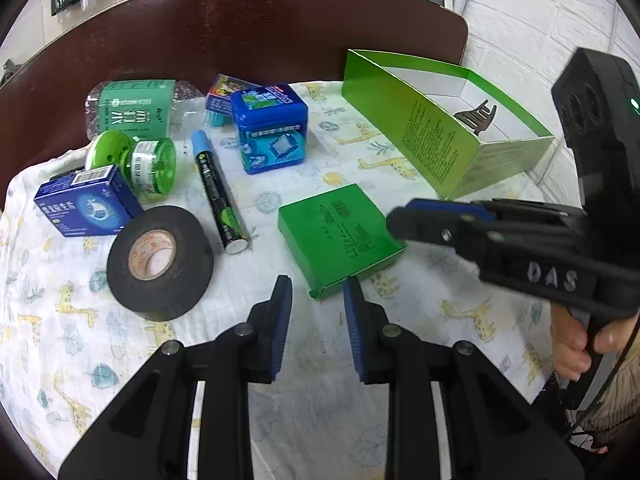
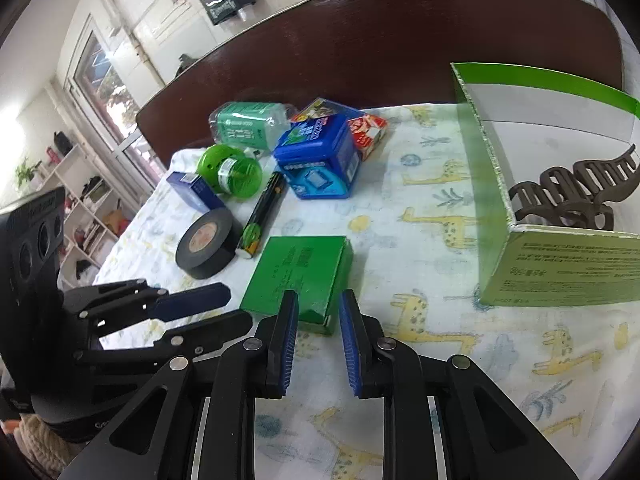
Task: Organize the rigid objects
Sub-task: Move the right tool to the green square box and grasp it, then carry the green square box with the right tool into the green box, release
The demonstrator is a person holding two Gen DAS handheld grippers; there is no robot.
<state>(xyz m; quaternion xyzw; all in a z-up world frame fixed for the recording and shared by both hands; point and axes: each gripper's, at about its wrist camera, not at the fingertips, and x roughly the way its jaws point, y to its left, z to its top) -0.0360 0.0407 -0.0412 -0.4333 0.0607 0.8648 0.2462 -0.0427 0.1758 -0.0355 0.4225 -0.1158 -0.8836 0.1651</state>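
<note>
A dark brown wooden tabletop (image 1: pixel 240 40) carries a white cloth with yellow giraffes (image 1: pixel 280 420) that covers its near part; at the right edge of the cloth stands a large open green cardboard box (image 1: pixel 420 140), and inside it lies a brown plastic hair claw (image 2: pixel 576 196); near the far edge of the cloth lie a clear plastic bottle with a green label (image 1: pixel 132 108) and, beside it, a blue cube-shaped box (image 1: pixel 272 128); the flat square green carton (image 1: pixel 340 232) lies in the middle of the cloth, apart from the open box; the black roll of tape (image 1: pixel 160 260) lies flat toward the left edge, and a black and green marker with a blue cap (image 1: pixel 218 196) lies just beside it; the left gripper (image 1: pixel 318 284) hangs at the near corner of the flat carton with its blue pads close together and grasping nothing; the right gripper (image 2: pixel 318 296) is at the carton's right corner, also nearly closed, and I cannot tell if its pads press the carton.
</note>
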